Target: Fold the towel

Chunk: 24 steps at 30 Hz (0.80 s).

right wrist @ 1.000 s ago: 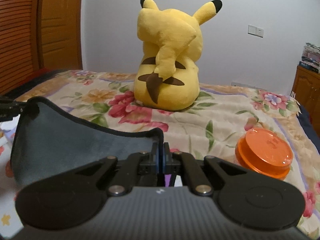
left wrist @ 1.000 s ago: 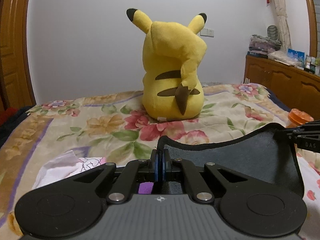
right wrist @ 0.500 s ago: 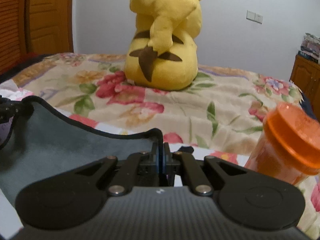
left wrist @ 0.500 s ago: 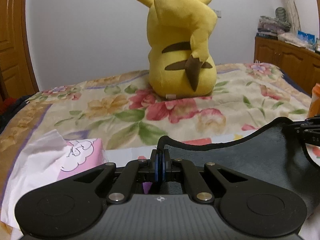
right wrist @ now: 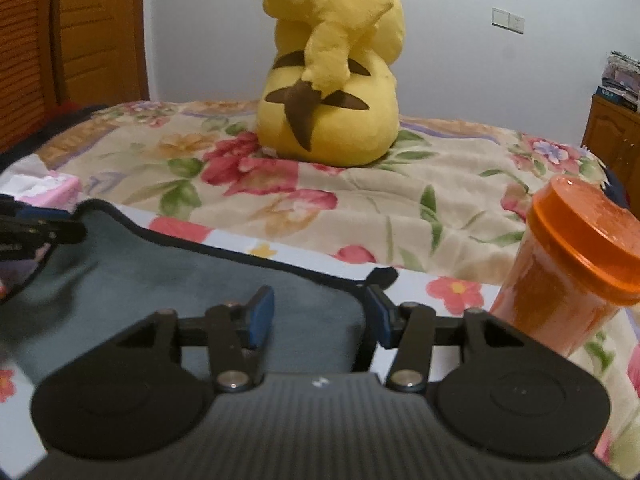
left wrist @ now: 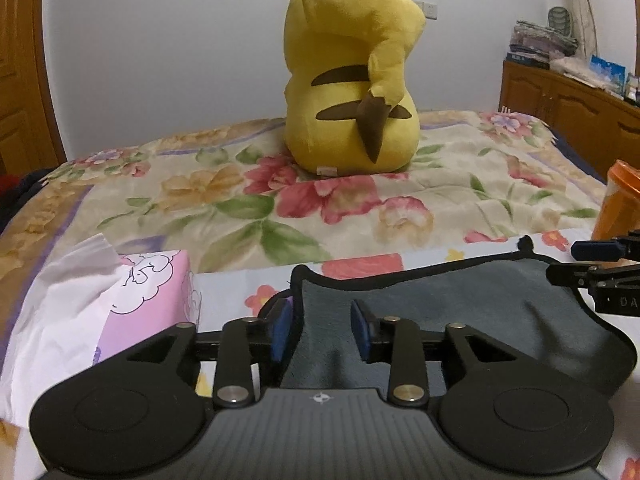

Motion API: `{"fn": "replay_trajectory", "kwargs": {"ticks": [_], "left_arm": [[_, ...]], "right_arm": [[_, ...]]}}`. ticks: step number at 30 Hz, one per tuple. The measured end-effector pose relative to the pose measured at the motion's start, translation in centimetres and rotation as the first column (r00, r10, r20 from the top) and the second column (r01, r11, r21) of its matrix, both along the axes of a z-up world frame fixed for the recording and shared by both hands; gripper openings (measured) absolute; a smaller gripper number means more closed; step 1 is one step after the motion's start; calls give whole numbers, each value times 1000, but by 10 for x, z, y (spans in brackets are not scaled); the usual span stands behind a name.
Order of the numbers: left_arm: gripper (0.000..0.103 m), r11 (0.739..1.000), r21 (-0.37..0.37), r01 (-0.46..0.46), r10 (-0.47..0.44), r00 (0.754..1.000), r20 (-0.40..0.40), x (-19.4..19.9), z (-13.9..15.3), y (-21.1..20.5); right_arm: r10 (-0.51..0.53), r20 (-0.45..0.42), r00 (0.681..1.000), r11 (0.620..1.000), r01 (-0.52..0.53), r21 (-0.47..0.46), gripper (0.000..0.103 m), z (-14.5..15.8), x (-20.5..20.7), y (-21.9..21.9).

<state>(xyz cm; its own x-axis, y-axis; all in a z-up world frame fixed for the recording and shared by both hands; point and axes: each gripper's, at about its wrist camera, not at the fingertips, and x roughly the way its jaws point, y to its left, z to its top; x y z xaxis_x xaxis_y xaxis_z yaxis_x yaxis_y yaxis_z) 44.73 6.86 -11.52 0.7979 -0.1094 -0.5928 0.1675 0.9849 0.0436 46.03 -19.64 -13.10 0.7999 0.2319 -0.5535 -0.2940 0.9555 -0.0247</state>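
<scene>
The bed (left wrist: 460, 184), under a floral quilt, carries everything. At its far side sits a big yellow plush toy (left wrist: 352, 92), with a pink tissue box (left wrist: 148, 292) near left and an orange lidded jar (right wrist: 568, 276) near right.

The towel (left wrist: 460, 320) — dark grey with a black stitched border — lies on the near part of the bed between the tissue box and the jar, its top edge sagging in a soft curve. It looks thin, limp and light, with a suede-like nap that should give fair grip; it will likely drape and crumple rather than hold any shape, so a fold probably needs both corners carried together.

The left gripper (left wrist: 320, 336) has its blue-padded fingers (left wrist: 280, 334) spread apart around the towel's left corner, grasping nothing. The right gripper (right wrist: 318, 318) is likewise released, its fingers (right wrist: 258, 316) astride the right corner, where a small hanging loop (right wrist: 382, 276) pokes out. The bound hem at the corners looks like the firmest place to pinch — thicker than the middle, less likely to slip.
</scene>
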Motion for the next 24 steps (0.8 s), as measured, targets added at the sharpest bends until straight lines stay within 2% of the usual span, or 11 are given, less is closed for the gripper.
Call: {"fn": "replay_trajectory", "kwargs": {"ticks": [3,7,13,17,19,21,24], "left_arm": [[45,1000,7,13,-13,1000,-1,-8,3,-4],[58,1000,16,26,-26,1000,-1,-21,6,-8],[62,999,11,34,-34,999,-16,-44,11,-12],[70,999,14,38,-38,999,-7,-63,20,-14],[73,999,12,41,-41,999,-1,-73,26,-14],[77,999,21,45,-45,999,5,-82,32,-15],[88,998,37,41,-42,999,28,-96,42,-16]], "right_arm": [[16,-3,1000,1000,-16,14,52,3,-12,3],[30,-8,1000,999,-29,35,55,6,-27,6],[40,-6,999,998,-39,58,60,15,-51,7],[34,4,999,997,-34,66,64,25,-67,4],[33,12,999,997,-33,72,68,31,-75,3],[29,21,999,997,-31,75,80,37,-83,1],[23,33,999,996,-26,88,88,47,-95,-3]]}}
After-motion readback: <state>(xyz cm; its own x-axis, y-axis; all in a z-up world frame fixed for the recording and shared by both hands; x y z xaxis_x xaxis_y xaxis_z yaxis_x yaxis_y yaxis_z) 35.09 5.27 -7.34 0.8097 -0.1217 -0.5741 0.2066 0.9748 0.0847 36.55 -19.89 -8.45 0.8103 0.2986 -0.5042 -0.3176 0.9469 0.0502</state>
